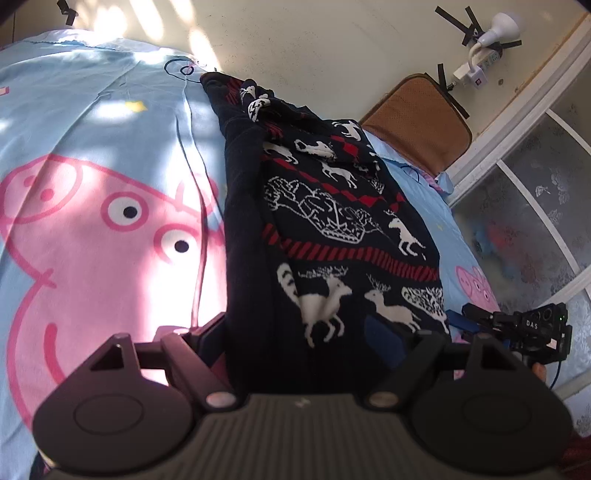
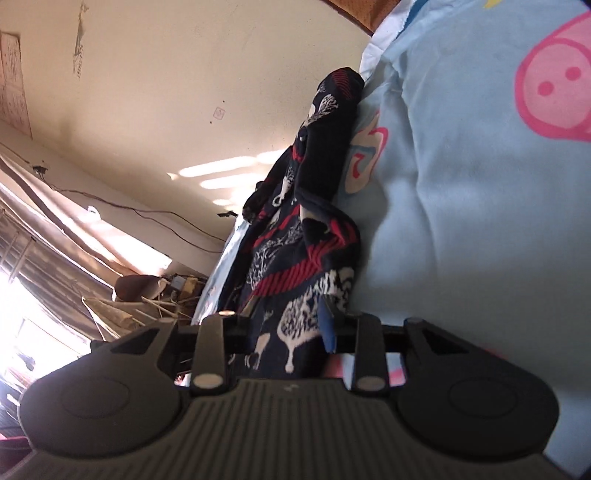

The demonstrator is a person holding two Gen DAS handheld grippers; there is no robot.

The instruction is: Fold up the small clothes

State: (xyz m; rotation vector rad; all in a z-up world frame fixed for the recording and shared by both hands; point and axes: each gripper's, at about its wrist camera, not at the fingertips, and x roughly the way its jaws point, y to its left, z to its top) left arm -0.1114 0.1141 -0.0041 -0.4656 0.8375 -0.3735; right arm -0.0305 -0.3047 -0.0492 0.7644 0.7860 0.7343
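Note:
A dark navy sweater (image 1: 325,221) with white reindeer and red stripes lies lengthwise on the light blue bedsheet (image 1: 92,122), partly folded along its left side. My left gripper (image 1: 295,336) stands open and wide at the sweater's near hem, with the hem lying between its fingers. In the right wrist view the sweater (image 2: 295,236) looks bunched. Its near corner lies in the gap of my right gripper (image 2: 284,328), beside the blue pad (image 2: 328,328), and the jaws look loose around it. The right gripper (image 1: 517,325) also shows at the sweater's right corner.
The sheet carries a big pink cartoon pig (image 1: 92,240). A brown cushion (image 1: 421,122) leans on the cream wall at the bed's head. A window frame (image 1: 517,177) borders the bed's right edge. A white lamp (image 1: 498,29) is taped to the wall.

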